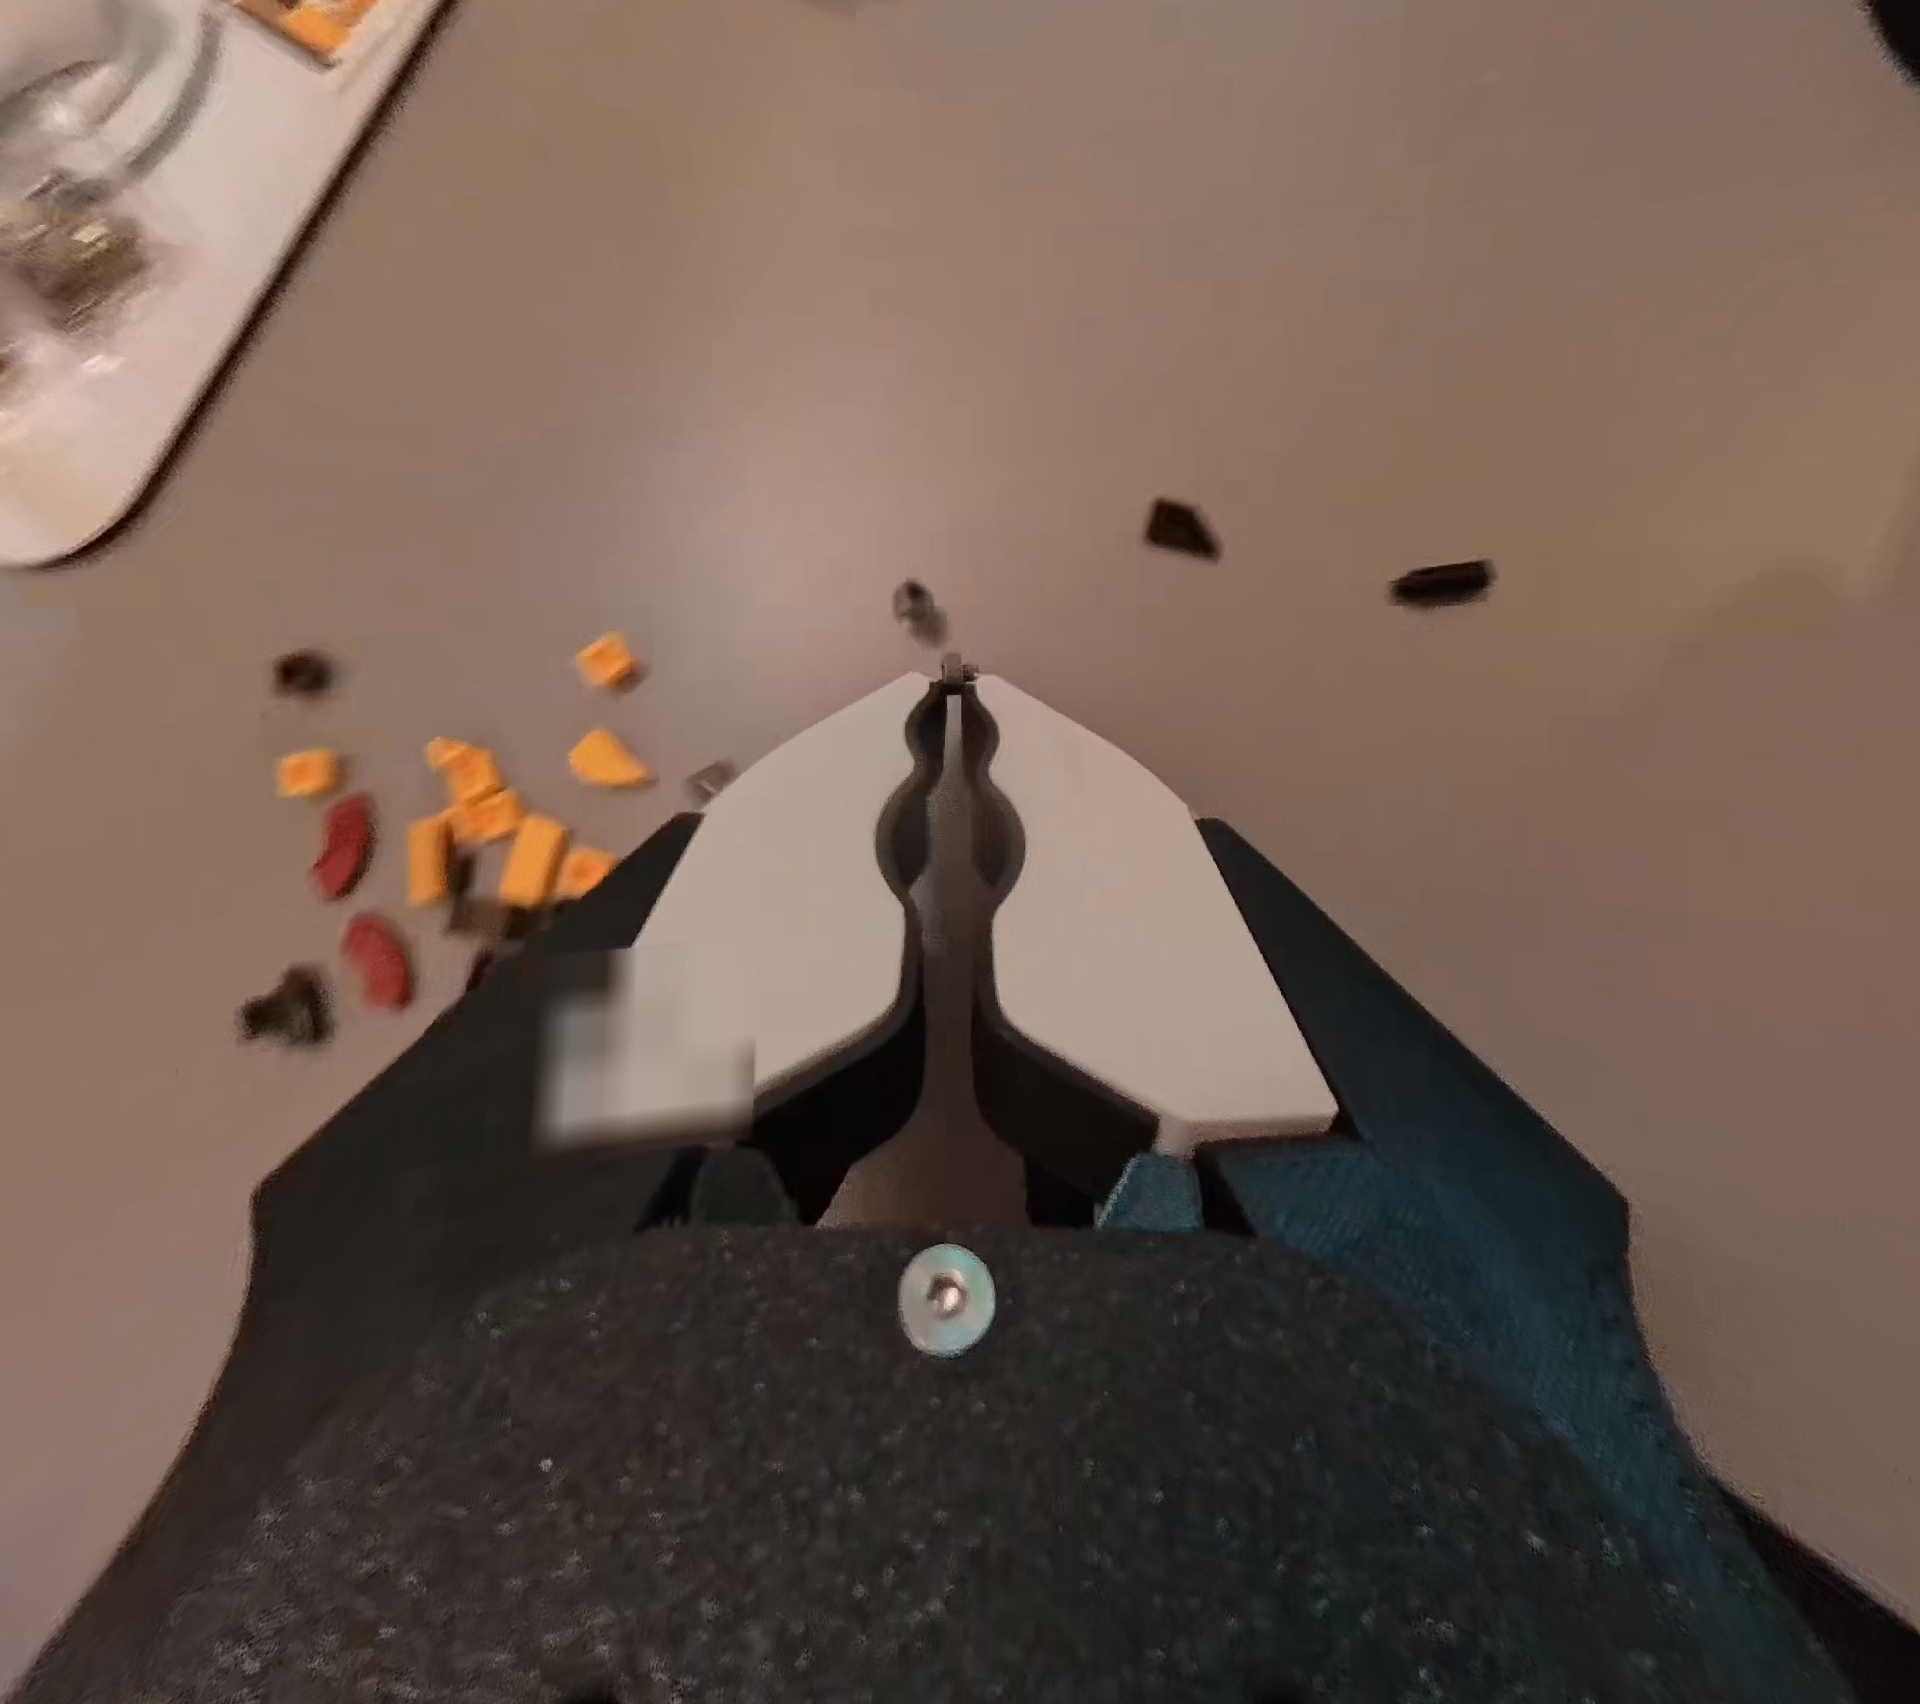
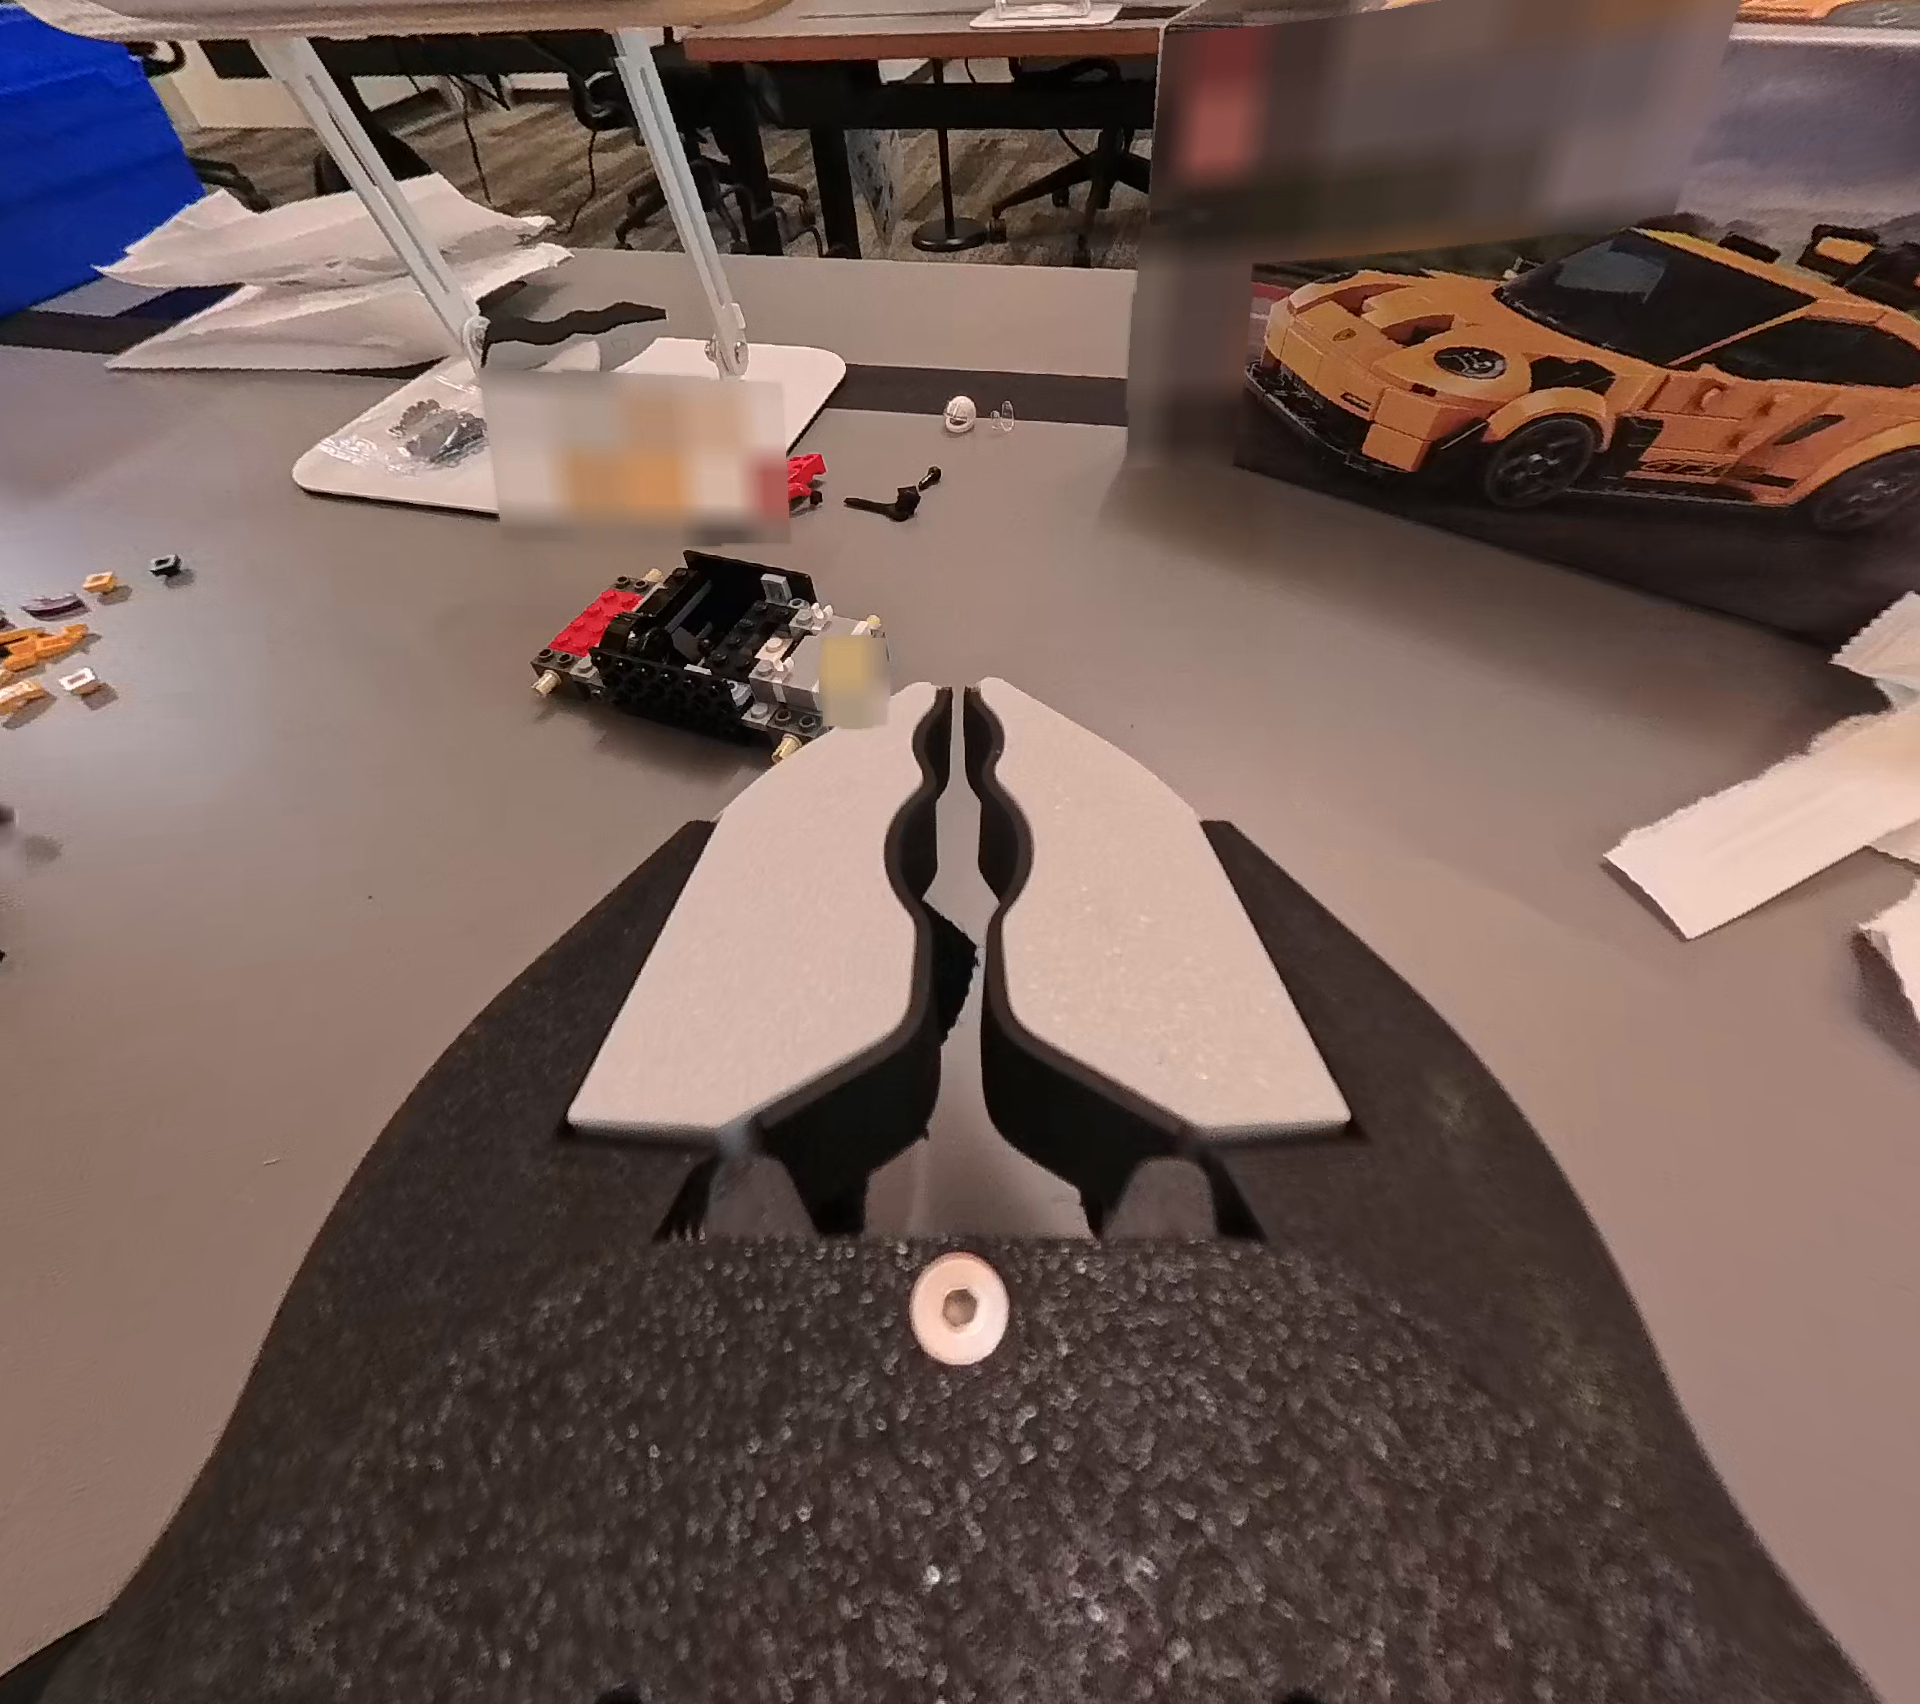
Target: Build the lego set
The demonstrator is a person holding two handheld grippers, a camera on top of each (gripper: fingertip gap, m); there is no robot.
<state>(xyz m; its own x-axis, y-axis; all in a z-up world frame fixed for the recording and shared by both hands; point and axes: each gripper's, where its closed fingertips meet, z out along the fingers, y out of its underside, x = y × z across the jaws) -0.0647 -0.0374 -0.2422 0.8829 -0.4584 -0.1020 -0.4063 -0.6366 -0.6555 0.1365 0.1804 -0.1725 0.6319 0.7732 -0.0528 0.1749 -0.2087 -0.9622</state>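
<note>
while left gripper [image 1: 957, 675] pinches tiny grey piece [image 1: 958, 668], right gripper [image 2: 958, 698], nearly closed, empty, alone shows box [image 2: 1558, 366].

tongs [image 2: 958, 690]: grey wavy-edged fingers | black speckled body | silver screw

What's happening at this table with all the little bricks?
A person is building a toy car with two hand-held grippers. The left gripper is pinching a tiny grey piece above the table, near loose orange pieces. The right gripper, nearly closed and empty, points toward the half-built chassis.
</note>
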